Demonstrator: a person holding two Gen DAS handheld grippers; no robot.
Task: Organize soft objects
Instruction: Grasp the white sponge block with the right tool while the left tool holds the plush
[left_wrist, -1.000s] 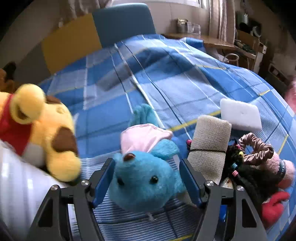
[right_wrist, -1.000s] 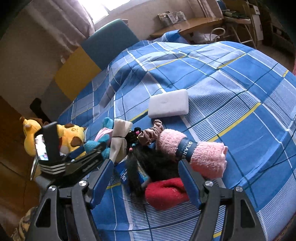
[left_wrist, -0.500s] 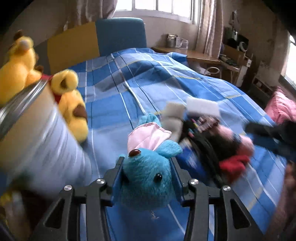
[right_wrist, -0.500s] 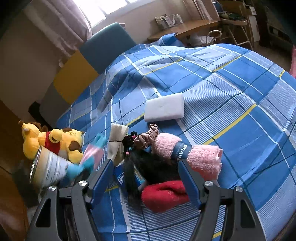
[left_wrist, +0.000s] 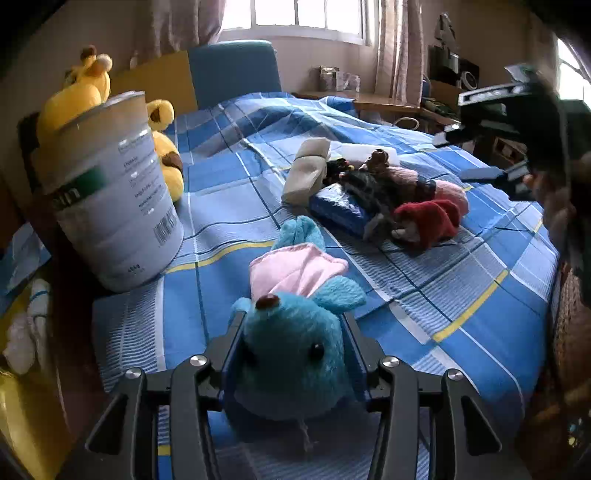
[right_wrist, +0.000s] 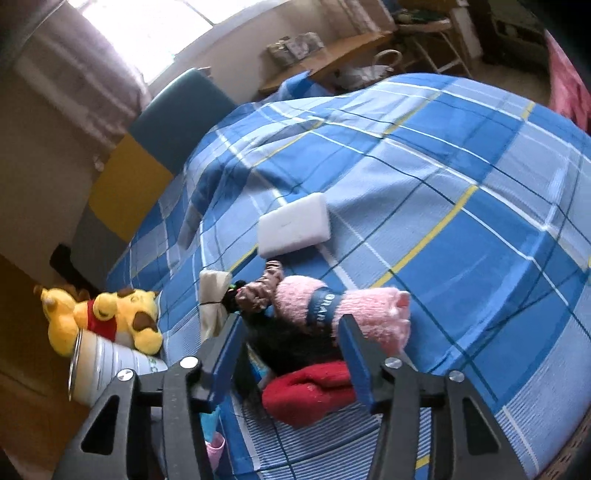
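Observation:
My left gripper (left_wrist: 293, 321) is shut on a blue plush toy (left_wrist: 295, 350) with a pink cape, its pads pressing into the head, held above the checked bedspread (left_wrist: 461, 295). The pile of soft things lies farther back: red cloth (left_wrist: 428, 221), black hair, pink roll, beige roll (left_wrist: 306, 170). In the right wrist view my right gripper (right_wrist: 291, 325) hangs over that pile with its jaws closing. Between them are the red cloth (right_wrist: 310, 391) and the black hairpiece (right_wrist: 288, 343). The pink roll (right_wrist: 354, 306) lies just beyond the tips.
A tall tin can (left_wrist: 114, 206) stands at the bed's left edge beside a yellow plush bear (left_wrist: 81, 92). A white pad (right_wrist: 293, 229), a brown scrunchie (right_wrist: 258, 291) and a blue packet (left_wrist: 340, 210) lie around the pile. A desk and shelves stand behind the bed.
The left gripper closed on the blue plush and carried it back from the pile, past the can. The right gripper's jaws narrowed around the red cloth and the view tilted.

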